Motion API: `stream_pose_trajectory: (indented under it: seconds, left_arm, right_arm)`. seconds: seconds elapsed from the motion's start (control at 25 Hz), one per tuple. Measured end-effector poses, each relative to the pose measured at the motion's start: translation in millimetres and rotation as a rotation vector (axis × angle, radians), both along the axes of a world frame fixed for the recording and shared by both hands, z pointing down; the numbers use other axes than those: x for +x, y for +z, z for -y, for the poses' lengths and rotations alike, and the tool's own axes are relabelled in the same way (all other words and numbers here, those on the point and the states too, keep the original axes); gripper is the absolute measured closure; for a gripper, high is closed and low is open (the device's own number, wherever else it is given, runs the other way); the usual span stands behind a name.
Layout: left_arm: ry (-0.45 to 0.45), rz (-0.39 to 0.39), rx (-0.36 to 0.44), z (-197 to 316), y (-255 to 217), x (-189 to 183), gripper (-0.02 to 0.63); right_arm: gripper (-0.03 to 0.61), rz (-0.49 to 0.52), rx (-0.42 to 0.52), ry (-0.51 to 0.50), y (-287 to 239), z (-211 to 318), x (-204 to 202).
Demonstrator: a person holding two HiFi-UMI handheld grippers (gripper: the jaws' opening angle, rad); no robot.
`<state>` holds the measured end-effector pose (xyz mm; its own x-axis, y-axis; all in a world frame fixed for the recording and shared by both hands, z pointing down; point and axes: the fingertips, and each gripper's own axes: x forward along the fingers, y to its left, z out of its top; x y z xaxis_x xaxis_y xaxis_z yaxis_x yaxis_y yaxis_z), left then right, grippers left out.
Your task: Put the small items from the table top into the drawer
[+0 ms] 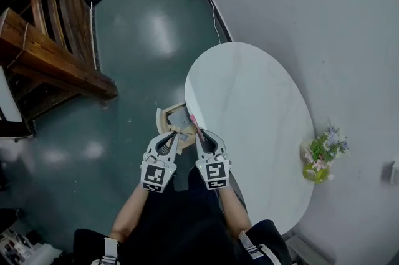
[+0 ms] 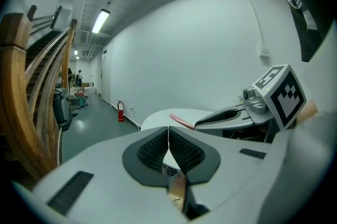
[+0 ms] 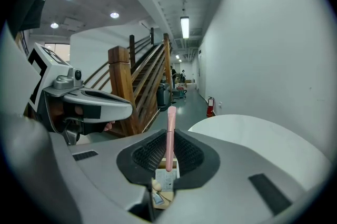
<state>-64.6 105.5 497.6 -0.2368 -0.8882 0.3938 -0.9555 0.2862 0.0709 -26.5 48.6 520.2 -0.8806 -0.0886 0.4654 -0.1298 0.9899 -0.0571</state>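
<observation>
Right gripper view: right gripper [image 3: 168, 153] jaws clamp a pink stick [image 3: 170, 133], left gripper [image 2: 168, 152] jaws pinched together empty, so best lower it into the drawer [image 1: 161, 120] beneath them before releasing.

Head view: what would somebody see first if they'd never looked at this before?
Probably the big white oval table by the wall, with a little bunch of flowers beside its right edge. Next, the two grey grippers at the bottom middle: the right gripper pinches a thin pink stick over an open wooden drawer, while the left gripper beside it is shut on nothing.
</observation>
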Motion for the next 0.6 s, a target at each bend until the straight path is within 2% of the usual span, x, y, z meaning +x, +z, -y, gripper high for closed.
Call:
stream_pose_trajectory:
  seconds: [0.24,0.6]
  left_arm:
    - [-0.055,-0.012,-0.021,-21.8,12.3,-22.0,0.594]
    - [-0.082,-0.061,-0.062,-35.2,46.6,-33.1,0.594]
  right_arm:
    - [0.516,-0.011,-0.015,-0.056,11.0,-20.1,-24.5]
    - [0.516,-0.085,-0.05,-0.089,54.3,-31.2,-32.4]
